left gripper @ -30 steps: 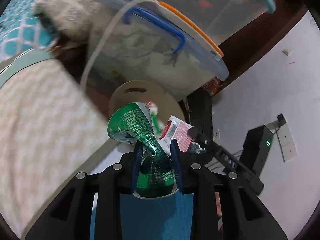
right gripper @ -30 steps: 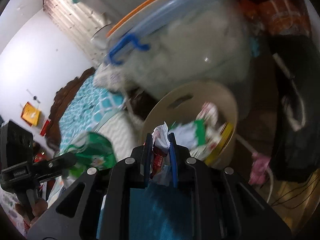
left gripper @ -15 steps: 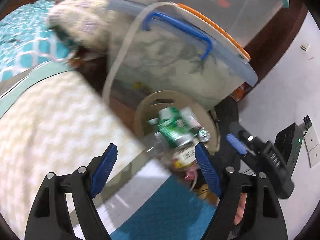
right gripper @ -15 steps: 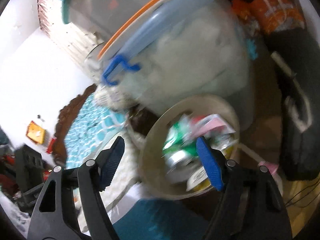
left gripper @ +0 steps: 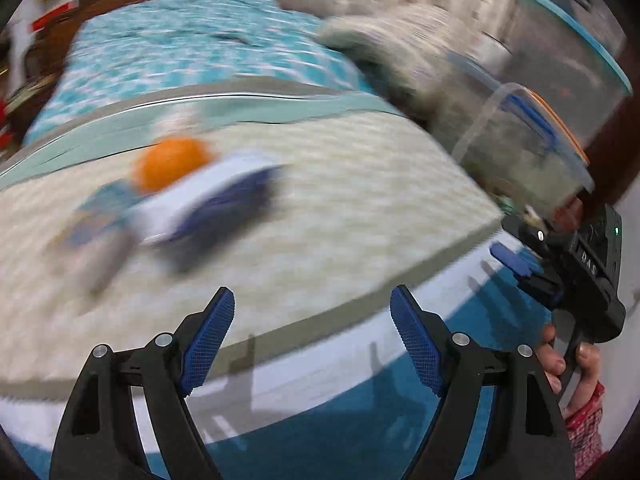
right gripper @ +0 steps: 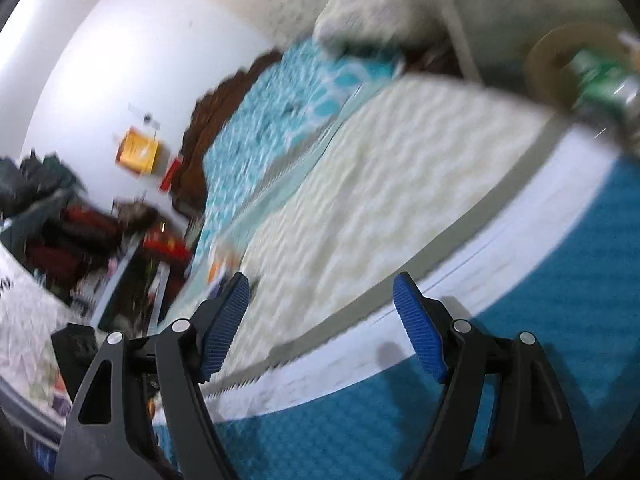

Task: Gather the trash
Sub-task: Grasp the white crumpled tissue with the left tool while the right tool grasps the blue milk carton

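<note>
My left gripper point(left gripper: 314, 320) stands open and empty above the edge of a bed with a cream blanket point(left gripper: 340, 208). On that blanket lie blurred pieces of trash: an orange round thing point(left gripper: 172, 164) and a white and dark blue packet point(left gripper: 208, 208). My right gripper point(right gripper: 320, 312) is open too, with nothing between its pads, over the same bed edge. The beige trash bin point(right gripper: 540, 60) shows at the top right of the right wrist view, with a green can point(right gripper: 600, 76) in it. The left wrist view catches the right gripper point(left gripper: 520, 252) at its right edge, held by a hand point(left gripper: 568, 360).
Clear plastic storage boxes point(left gripper: 540, 140) with blue and orange lids stand stacked past the bed's corner. A teal patterned cover point(left gripper: 192, 56) and a pale pillow point(left gripper: 392, 40) lie further up the bed. A teal mat point(right gripper: 520, 360) covers the floor below. Cluttered shelves point(right gripper: 80, 232) line the far wall.
Both grippers opened and let the green can and the wrapper drop into the beige bin. Both then swung away from the bin to the bed.
</note>
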A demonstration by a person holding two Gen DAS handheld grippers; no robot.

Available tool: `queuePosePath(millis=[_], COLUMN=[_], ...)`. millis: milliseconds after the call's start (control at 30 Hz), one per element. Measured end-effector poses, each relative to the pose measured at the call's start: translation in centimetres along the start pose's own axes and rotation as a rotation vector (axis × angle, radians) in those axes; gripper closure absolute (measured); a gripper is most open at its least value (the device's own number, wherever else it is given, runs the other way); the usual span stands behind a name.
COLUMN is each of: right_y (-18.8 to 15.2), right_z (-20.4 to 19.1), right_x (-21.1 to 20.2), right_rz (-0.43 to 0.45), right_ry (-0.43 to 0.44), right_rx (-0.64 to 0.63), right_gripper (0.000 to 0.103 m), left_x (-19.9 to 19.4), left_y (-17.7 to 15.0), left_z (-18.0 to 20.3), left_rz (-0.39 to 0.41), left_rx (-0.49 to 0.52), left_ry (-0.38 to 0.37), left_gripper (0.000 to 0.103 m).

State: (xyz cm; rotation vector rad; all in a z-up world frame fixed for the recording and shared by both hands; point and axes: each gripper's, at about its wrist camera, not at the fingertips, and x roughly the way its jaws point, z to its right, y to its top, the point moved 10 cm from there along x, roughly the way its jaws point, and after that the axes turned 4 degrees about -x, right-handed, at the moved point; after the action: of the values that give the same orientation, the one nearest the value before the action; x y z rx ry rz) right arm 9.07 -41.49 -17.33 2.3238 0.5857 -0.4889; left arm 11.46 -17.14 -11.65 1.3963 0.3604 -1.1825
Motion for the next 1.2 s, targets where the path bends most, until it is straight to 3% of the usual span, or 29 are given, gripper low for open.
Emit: queuePosePath(millis=[200, 300, 367, 567, 700, 733, 767, 800, 900, 1000, 1067, 1200], right_y=[-4.9, -6.2, -6.0, -6.0, -6.0, -6.0, -6.0, -6.1, -6.0, -5.7, -4.9, -2.9], right_z=[-5.0, -6.7, -7.1, -7.3, -7.2, -7.1, -7.1, -7.0, -6.7, -6.7, -7.5, -11.3], right_x=[5.3, 6.5, 6.4, 6.6, 6.6, 6.6, 6.8, 6.9, 7.1, 7.4, 8.0, 10.7], right_rz=[-0.09, -0.1, -0.072, -0.079, -0.082, -0.084, -0.087, -0.091, -0.105, -0.11, -0.101, -0.118], right_ry=[0.006, -0.047, -0.089, -0.092, -0.088, -0.087, -0.087, -0.088, -0.085, -0.068, -0.066, -0.003], right_rx=[-0.05, -0.147, -0.214, -0.25, -0.239, -0.234, -0.231, -0.227, -0.211, -0.194, -0.22, -0.236], right_gripper=[0.028, 0.028, 0.028, 0.028, 0.028, 0.028, 0.028, 0.028, 0.029, 0.031, 0.033, 0.035], left_x=[-4.7, -5.5, -4.7, 3.1, 9.6, 11.6, 12.7, 13.3, 10.8, 5.5, 0.9, -4.4], left_y=[1.2, 3.7, 6.9, 15.1, 17.2, 17.2, 17.0, 16.7, 17.7, 17.9, 16.8, 12.3], left_z=[-12.2, -14.4, -14.6, -12.6, -12.2, -12.8, -12.7, -12.5, -12.5, -12.8, -13.2, -15.2], left_rz=[0.083, 0.114, 0.123, 0.011, -0.102, -0.146, -0.176, -0.2, -0.131, -0.042, 0.042, 0.13], left_rx=[-0.188, -0.213, -0.164, -0.087, -0.083, -0.094, -0.102, -0.112, -0.149, -0.192, -0.212, -0.287], left_ry=[0.117, 0.115, 0.127, 0.063, 0.117, 0.17, 0.168, 0.144, 0.087, -0.017, -0.08, -0.093], left_gripper=[0.025, 0.025, 0.025, 0.018, 0.018, 0.028, 0.061, 0.067, 0.071, 0.071, 0.07, 0.07])
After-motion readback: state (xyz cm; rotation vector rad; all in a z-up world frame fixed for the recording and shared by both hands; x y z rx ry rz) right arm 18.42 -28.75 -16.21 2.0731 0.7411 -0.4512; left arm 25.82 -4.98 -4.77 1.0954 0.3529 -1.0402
